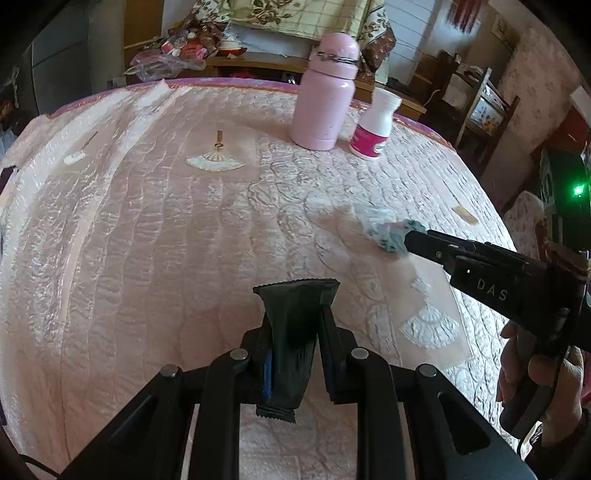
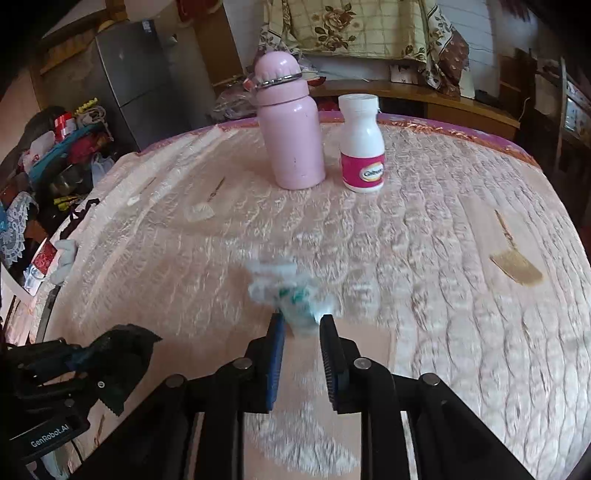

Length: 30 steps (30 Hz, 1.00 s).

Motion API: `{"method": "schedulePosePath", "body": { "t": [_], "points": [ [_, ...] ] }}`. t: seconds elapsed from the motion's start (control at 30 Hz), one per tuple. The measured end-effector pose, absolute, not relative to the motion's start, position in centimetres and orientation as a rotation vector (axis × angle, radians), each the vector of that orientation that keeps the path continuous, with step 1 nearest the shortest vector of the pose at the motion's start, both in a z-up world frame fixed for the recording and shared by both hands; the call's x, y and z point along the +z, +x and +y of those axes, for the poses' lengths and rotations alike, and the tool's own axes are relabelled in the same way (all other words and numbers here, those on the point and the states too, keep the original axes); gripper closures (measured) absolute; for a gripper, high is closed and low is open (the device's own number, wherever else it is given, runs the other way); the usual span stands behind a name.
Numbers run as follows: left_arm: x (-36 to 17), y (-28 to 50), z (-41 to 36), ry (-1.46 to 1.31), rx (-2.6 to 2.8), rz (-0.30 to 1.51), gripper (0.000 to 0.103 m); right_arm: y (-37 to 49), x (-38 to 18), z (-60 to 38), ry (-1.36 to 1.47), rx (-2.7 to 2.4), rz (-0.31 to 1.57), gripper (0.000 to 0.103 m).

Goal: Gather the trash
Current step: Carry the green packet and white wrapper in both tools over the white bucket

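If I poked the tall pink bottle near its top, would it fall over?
Probably it would tip. The pink bottle stands upright, tall and narrow, on a soft quilted bedspread, an unsteady base. Its round body would likely roll once down. It might also knock the white pill bottle standing just beside it.

This is a lived-in home, likely a bedroom or family room. A pink quilted cover (image 2: 424, 236) with embroidered fans spreads over a wide surface, and on it stand a pink flask (image 2: 290, 122) and a white pill bottle (image 2: 362, 144). A floral blanket (image 2: 354, 26) is draped behind, above a wooden ledge (image 2: 443, 99). To the left stand a grey fridge (image 2: 133, 77) and a heap of clothes and bags (image 2: 62, 147). Floral wallpaper (image 1: 532, 74) and a wooden chair (image 1: 484, 107) show on the right.
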<state>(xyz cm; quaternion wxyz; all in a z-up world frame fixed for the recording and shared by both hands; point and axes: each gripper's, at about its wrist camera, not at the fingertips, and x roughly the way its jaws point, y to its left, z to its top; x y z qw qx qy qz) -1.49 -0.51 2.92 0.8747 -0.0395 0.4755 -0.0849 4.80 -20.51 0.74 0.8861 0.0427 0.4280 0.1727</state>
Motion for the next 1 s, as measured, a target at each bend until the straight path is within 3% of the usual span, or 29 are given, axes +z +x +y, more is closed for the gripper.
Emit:
{"method": "schedulePosePath", "body": {
  "t": [0.03, 0.07, 0.1, 0.13, 0.4, 0.43, 0.47, 0.53, 0.7, 1.0],
  "points": [
    [2.8, -1.3, -0.3, -0.091, -0.179, 0.997, 0.081, 5.1, 0.7, -20.4, 0.087, 0.365, 0.893, 0.065],
    [2.7, -1.2, -0.2, -0.093, -0.181, 0.998, 0.081, 5.3, 0.7, -20.4, 0.093, 0.374, 0.892, 0.042],
    [2.7, -1.1, -0.2, -0.095, -0.184, 0.998, 0.081, 5.3, 0.8, -20.4, 0.105, 0.387, 0.885, 0.031],
    [2.7, -1.0, -0.2, -0.096, -0.186, 0.999, 0.081, 5.2, 1.0, -20.5, 0.116, 0.403, 0.874, 0.026],
    [2.6, -0.8, -0.7, -0.098, -0.194, 1.0, 0.081, 7.2, 0.0, -18.2, 0.006, 0.392, 0.898, 0.026],
    [2.7, -0.9, -0.8, -0.096, -0.195, 0.999, 0.081, 7.5, -0.4, -17.8, -0.005, 0.394, 0.902, 0.026],
    [2.7, -1.0, -0.9, -0.096, -0.197, 0.998, 0.081, 7.6, -0.5, -17.5, 0.002, 0.405, 0.899, 0.038],
    [2.8, -1.1, -1.2, -0.096, -0.203, 0.997, 0.081, 7.3, -0.5, -17.6, 0.033, 0.416, 0.897, 0.072],
    [3.2, -2.1, -2.3, -0.096, -0.227, 0.99, 0.081, 3.7, 1.0, -20.0, 0.094, 0.413, 0.848, 0.079],
    [4.0, -6.1, -7.3, -0.07, -0.318, 0.981, 0.081, -6.2, 2.0, -25.9, 0.182, 0.341, 0.833, 0.08]
  ]
}}
